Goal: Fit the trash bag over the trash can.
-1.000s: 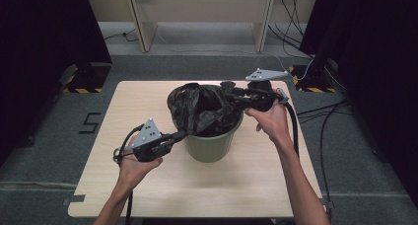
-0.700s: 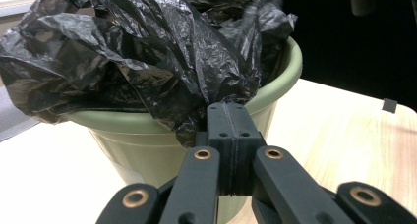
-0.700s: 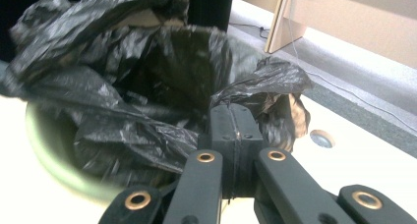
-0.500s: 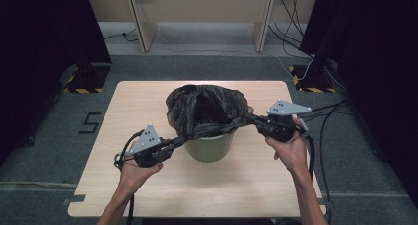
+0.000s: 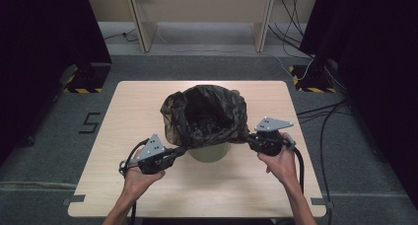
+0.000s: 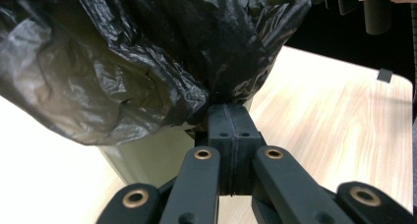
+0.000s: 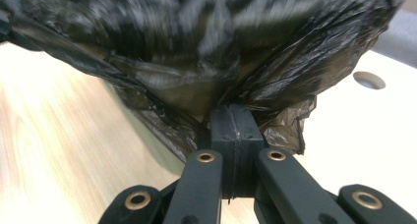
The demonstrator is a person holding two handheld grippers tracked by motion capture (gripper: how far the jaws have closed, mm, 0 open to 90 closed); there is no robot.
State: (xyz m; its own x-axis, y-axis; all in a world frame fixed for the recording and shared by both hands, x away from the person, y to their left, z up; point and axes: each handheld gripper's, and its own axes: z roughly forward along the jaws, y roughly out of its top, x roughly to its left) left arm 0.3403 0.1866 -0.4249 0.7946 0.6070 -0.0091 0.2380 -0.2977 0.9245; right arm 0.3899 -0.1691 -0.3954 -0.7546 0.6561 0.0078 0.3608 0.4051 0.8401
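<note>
Currently the crinkled black plastic bin liner [image 5: 207, 115] is sitting over the small grey-green round bin [image 5: 209, 152] near the middle of the light wooden table [image 5: 133, 106], a little toward its near edge, mouth gaping upward and hem stretching left to right. The left gripper [image 5: 178, 151] is clenching the hem's left side [image 6: 231, 94]. The right gripper [image 5: 248, 138] is pinching its right side [image 7: 231, 96], both jaw pairs pressing fully together on the film.

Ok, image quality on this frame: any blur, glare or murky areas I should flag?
Right gripper view: the black bin bag is motion-smeared along the top, the table soft. Left gripper view: sharp on the bag, but the tabletop at lower left blows out white. High view: evenly lit and crisp, dark at both sides.
</note>
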